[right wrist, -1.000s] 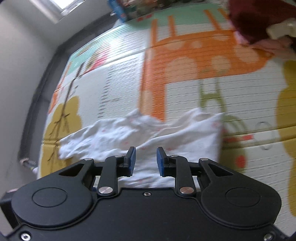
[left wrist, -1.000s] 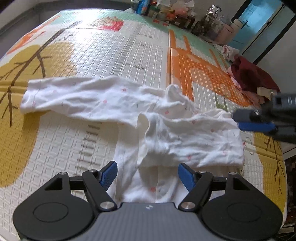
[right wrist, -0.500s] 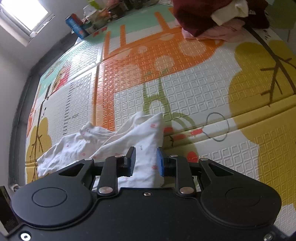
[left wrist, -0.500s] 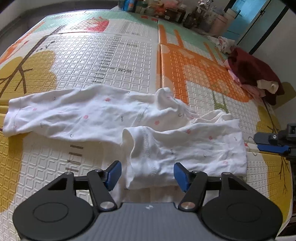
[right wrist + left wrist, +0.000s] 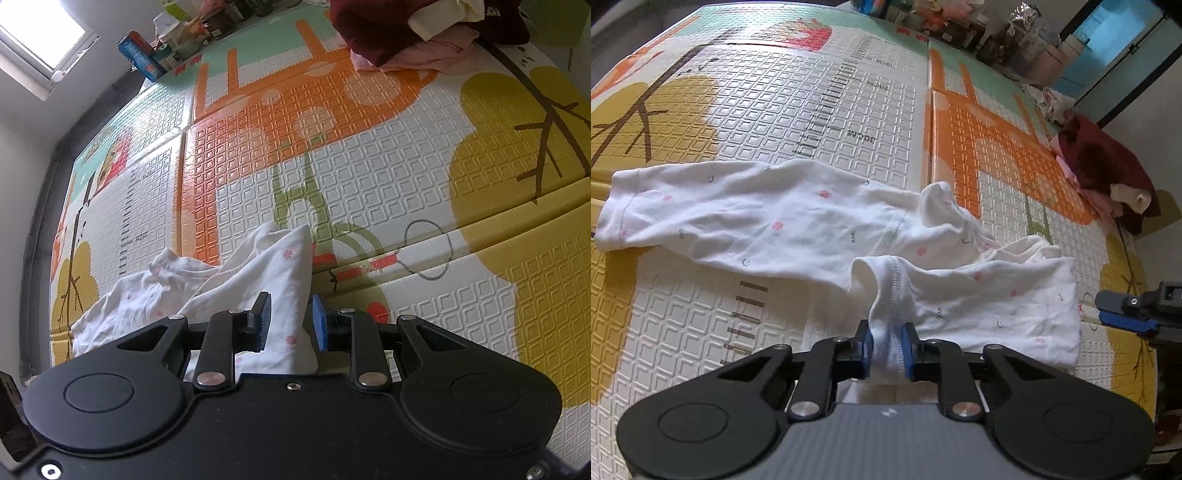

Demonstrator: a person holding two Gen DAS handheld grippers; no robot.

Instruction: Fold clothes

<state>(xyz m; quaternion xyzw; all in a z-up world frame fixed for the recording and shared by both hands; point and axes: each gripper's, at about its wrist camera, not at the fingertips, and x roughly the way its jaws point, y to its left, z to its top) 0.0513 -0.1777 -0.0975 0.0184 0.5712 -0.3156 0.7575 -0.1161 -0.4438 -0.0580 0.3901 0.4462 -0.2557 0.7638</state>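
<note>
A padded foam play mat (image 5: 827, 122) with an embossed square grid covers the floor, printed with mustard-yellow trees, an orange giraffe shape and a printed ruler scale. Along its far edge stand boxes and bottles (image 5: 960, 26), too small and blurred to identify, and a light blue door (image 5: 1115, 40) shows at the upper right. In the right wrist view a bright window (image 5: 40, 33) sits high in a pale wall. A heap of dark red, pink and cream clothes (image 5: 1104, 173) lies on the mat well apart from the work. The white long-sleeved baby garment with small pink flowers (image 5: 798, 221) lies crumpled on the mat, one sleeve stretched flat to the left. The left gripper (image 5: 888, 347) has just been closing, and its blue pads now pinch a stitched hem of that garment. The right gripper (image 5: 290, 321) stands narrowly parted astride the garment's right edge, cloth between its pads without being pressed. The garment's near part is hidden beneath both gripper bodies.
</note>
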